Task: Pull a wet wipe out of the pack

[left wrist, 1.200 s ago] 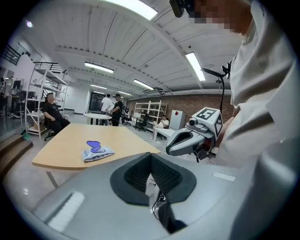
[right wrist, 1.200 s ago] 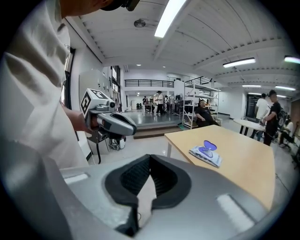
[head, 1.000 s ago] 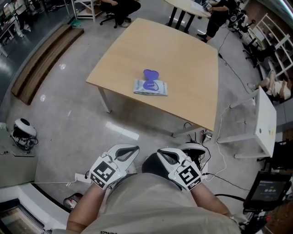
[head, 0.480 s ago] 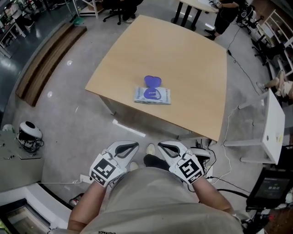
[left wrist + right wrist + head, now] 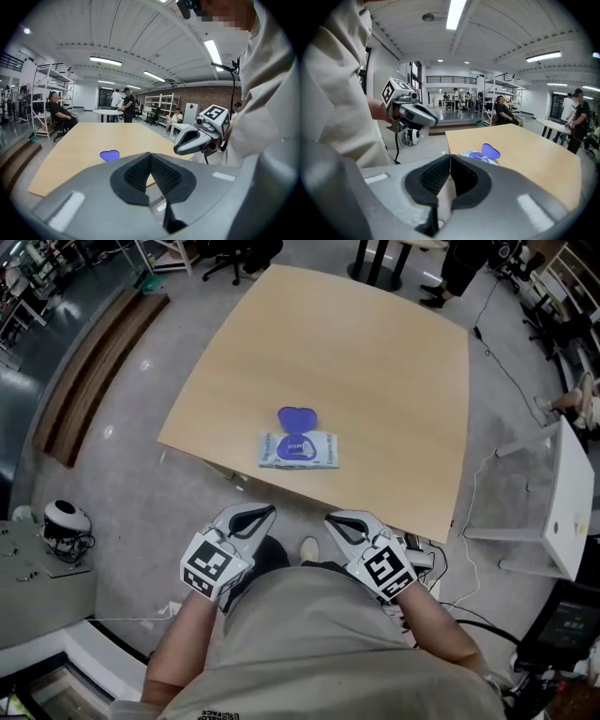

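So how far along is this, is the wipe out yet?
Not yet. Done: the purple lid of the pack looks flipped open on the table. In hand: nothing; the left gripper and right gripper are both shut and empty, held near the person's body, short of the table. Left: reach the pack, pinch a wipe, pull it out.

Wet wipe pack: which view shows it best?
The head view: the whole pack lies in plain sight from above on the table, its purple flap open. The right gripper view catches it at a low angle, partly hidden; the left gripper view shows only the flap.
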